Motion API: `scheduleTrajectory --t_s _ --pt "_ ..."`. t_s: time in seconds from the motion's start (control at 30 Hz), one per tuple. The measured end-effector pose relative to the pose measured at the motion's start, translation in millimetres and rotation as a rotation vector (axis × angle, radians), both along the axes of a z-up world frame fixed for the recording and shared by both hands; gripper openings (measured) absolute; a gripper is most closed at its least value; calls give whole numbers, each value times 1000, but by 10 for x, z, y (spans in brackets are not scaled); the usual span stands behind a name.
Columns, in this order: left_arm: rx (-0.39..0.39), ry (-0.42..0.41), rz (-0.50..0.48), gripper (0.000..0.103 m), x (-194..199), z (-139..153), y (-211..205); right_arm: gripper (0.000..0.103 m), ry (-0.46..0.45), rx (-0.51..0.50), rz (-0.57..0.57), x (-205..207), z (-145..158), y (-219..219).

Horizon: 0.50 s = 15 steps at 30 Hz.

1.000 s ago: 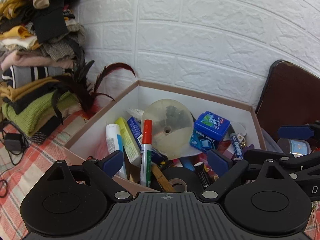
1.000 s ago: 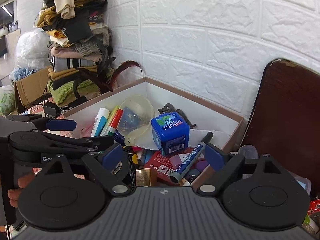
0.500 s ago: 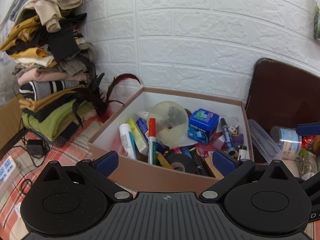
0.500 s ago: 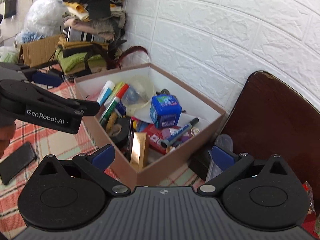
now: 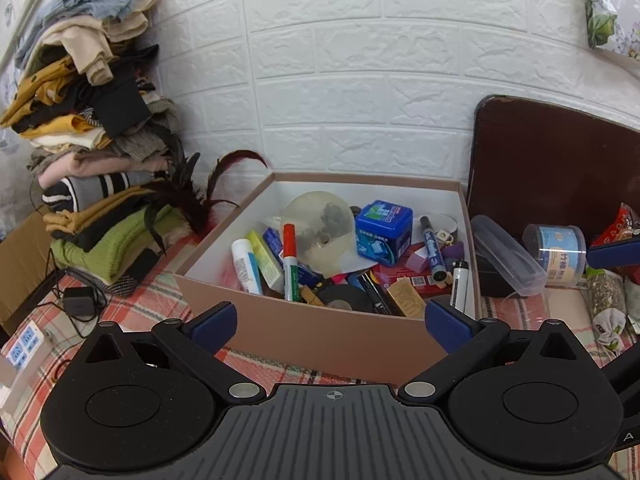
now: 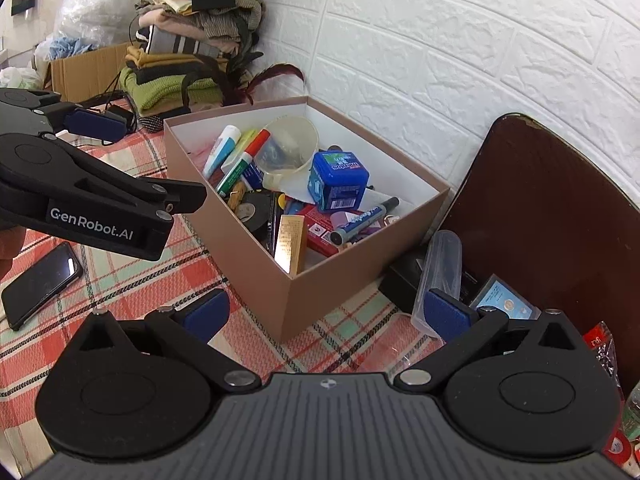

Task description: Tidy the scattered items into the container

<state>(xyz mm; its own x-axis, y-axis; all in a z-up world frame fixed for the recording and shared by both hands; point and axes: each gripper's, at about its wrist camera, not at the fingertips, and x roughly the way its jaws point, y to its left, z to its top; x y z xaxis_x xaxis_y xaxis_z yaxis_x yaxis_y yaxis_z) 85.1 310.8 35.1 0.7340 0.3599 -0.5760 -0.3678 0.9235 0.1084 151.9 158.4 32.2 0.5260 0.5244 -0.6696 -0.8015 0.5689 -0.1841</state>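
Left wrist view: box (image 5: 320,340) is sitting on the plaid counter (image 5: 132,312), packed with items; left gripper (image 5: 330,322) and right gripper (image 6: 326,314) are hovering, jaws apart, gripping nothing.

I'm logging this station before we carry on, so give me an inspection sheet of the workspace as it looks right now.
Surface: plaid cloth.
Job's things: open box holding blue tin, markers, tape, funnel.
Clutter: phone, clear case, round tub outside the box.
Grippers: left gripper and right gripper open, nothing between them.
Cables: charger lead, power strip.
Surroundings: brick-pattern wall, folded clothes, dark board.
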Motion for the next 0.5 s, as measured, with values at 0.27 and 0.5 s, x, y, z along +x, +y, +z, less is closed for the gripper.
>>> scheduleTrajectory --t_s 0.27,0.5 --pt "1 12 -6 103 10 -39 -21 103 2 -2 -9 1 -18 -24" --pt "-9 24 -5 103 14 -77 -16 103 4 -2 -9 2 -38 -29"
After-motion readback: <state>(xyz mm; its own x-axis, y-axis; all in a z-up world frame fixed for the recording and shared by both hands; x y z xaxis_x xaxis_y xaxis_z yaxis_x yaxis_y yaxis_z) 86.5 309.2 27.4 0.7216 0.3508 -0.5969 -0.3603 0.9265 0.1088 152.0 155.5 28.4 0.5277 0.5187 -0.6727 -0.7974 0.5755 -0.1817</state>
